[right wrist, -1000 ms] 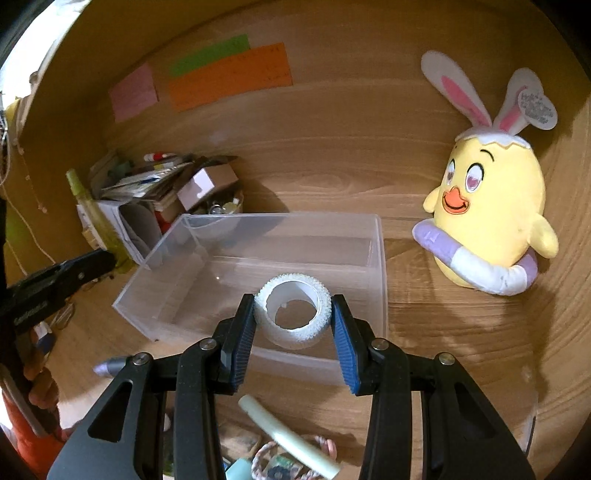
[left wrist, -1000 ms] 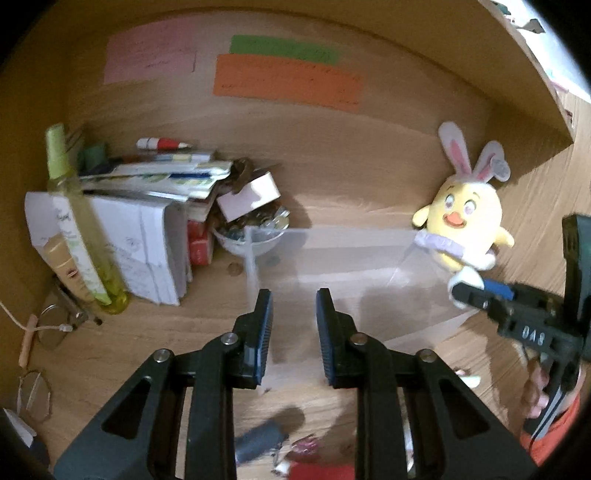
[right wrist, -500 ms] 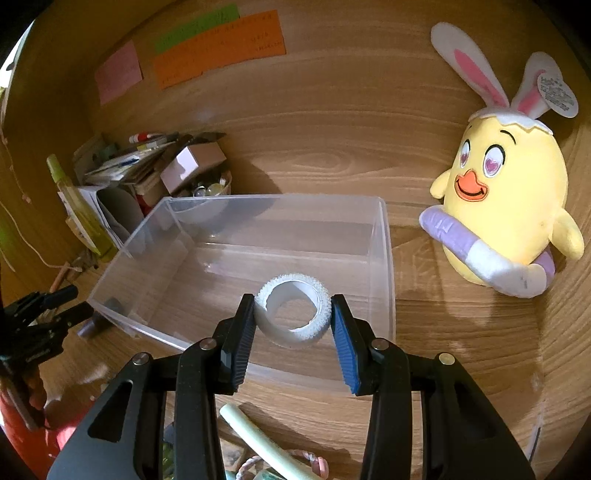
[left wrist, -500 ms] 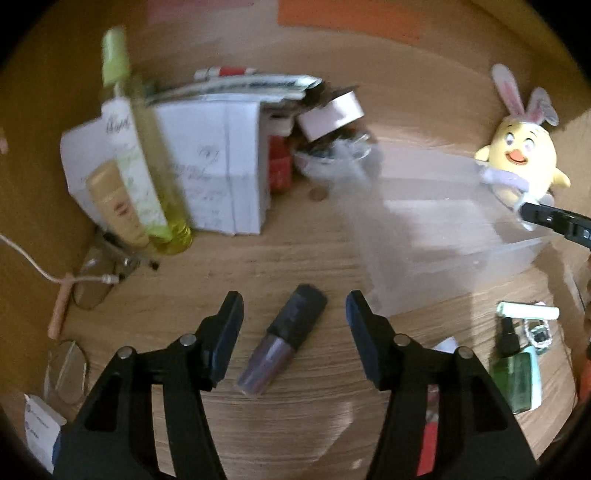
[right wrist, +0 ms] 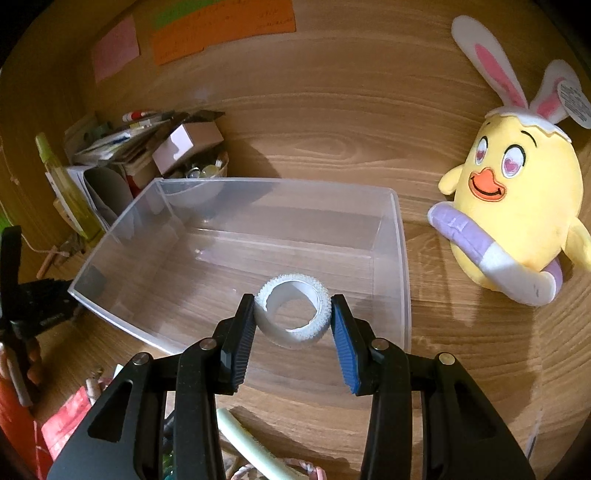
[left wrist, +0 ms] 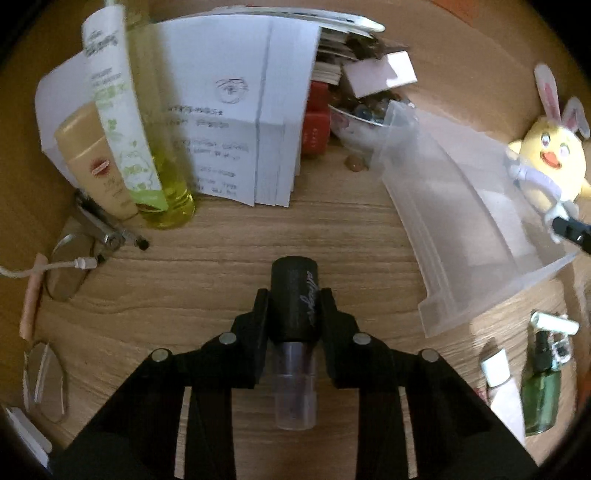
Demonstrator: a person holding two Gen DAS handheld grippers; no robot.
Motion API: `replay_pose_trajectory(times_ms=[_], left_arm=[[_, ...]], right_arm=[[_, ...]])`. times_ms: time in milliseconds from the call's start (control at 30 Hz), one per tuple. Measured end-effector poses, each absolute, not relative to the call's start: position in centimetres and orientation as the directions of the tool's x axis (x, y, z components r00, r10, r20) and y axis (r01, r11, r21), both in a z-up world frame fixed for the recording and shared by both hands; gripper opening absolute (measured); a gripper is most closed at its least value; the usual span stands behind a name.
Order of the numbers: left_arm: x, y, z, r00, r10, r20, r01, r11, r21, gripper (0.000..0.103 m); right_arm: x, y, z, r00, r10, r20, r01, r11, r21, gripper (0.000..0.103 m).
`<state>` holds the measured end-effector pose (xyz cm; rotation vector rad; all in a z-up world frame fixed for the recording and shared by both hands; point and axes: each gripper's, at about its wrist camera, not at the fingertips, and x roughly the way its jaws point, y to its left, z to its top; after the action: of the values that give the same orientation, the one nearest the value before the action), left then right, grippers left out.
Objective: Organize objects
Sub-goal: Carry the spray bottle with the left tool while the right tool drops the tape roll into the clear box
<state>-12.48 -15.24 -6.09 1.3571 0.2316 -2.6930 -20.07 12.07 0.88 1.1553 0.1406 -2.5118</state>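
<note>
Left gripper [left wrist: 294, 308]: jaws closing, both pads already against the black cap of a small bottle [left wrist: 294, 334] with a clear lower body. Bottle lies on the wooden desk [left wrist: 221, 280], cap pointing away from the camera, lengthwise between the fingers.

Right gripper [right wrist: 292, 315]: partly spread, pinching a white roll of hook-and-loop tape [right wrist: 293, 312] by its outer sides, hole facing up toward the camera. Roll sits above the near part of the clear plastic bin [right wrist: 400, 266]; whether it touches the bin floor cannot be told.

Left wrist view only: yellow-green bottle [left wrist: 162, 177] and beige tube [left wrist: 98, 166] standing against a folded stack of papers [left wrist: 236, 122], eyeglasses [left wrist: 66, 266] and a white cable [left wrist: 55, 266] at the left edge, green spray bottle [left wrist: 541, 395] lower right. Bin seen from its short end, tilted by the lens.

Right wrist view only: bin interior, holding nothing that rests on its floor; pink, green and orange notes [right wrist: 221, 33] on the back panel; pale green stick [right wrist: 243, 443] on the desk below the fingers. Yellow plush chick [right wrist: 517, 206] with rabbit ears stands just right of the bin, close and sharp; it is small and distant in the left view.
</note>
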Motion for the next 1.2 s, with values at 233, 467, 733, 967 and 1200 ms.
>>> replay_pose_trajectory(times_ms=[233,467,733,967,1200], left_arm=[[-10.3,-14.3,-1.9,-0.680,-0.037,-0.732,0.162,-0.982,-0.100,0.025],[-10.0,-11.6,3.6,-0.766,0.038,-0.642,0.063,-0.989,-0.133,0.025],[-13.5,-7.2,6.0,-0.776,0.083,-0.625,-0.018,-0.994,-0.110,0.025],[-17.9,-5.2,4.1,-0.736,0.065,-0.674,-0.023,-0.997,-0.071,0.025],[-20.2,-4.0,1.1,-0.673,0.049,-0.738,-0.036,-0.999,-0.034,0.025]], right_arm=[[-21.2,11.9,0.7,-0.577,-0.267,-0.772,0.371,-0.928,0.043,0.037],[-22.6,11.4,0.4,-0.554,-0.230,-0.800,0.377,-0.926,0.005,0.037],[-23.5,10.6,-0.4,-0.536,-0.190,-0.823,0.382,-0.924,-0.036,0.037],[-23.4,10.1,-0.5,-0.543,-0.177,-0.821,0.387,-0.920,-0.058,0.038],[-23.3,10.3,-0.5,-0.538,-0.205,-0.818,0.390,-0.921,-0.026,0.051]])
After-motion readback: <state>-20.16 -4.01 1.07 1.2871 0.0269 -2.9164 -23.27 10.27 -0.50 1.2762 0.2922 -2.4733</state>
